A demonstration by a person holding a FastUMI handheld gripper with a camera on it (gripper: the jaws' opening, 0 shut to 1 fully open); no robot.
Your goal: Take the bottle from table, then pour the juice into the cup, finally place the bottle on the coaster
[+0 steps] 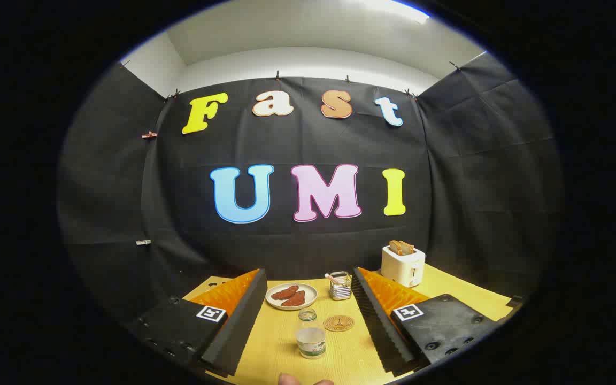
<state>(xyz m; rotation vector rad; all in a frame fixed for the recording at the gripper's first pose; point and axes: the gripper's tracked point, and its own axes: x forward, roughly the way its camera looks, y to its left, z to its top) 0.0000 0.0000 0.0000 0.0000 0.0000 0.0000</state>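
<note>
Yellow wood bench (281,347) ahead, and the fingers (308,321) hang spread wide, gripping nothing. Between them stands the bottle (310,342), clear and pale, with the small cup (307,314) just beyond it and the coaster (338,323) just right of the cup. Tight cluster, that's the worry: close off-centre and one finger could shove the bottle into the cup and tip both. Far off, a plate (291,295), a holder (340,285) and a toaster (403,264) sit well clear of trouble.
</note>
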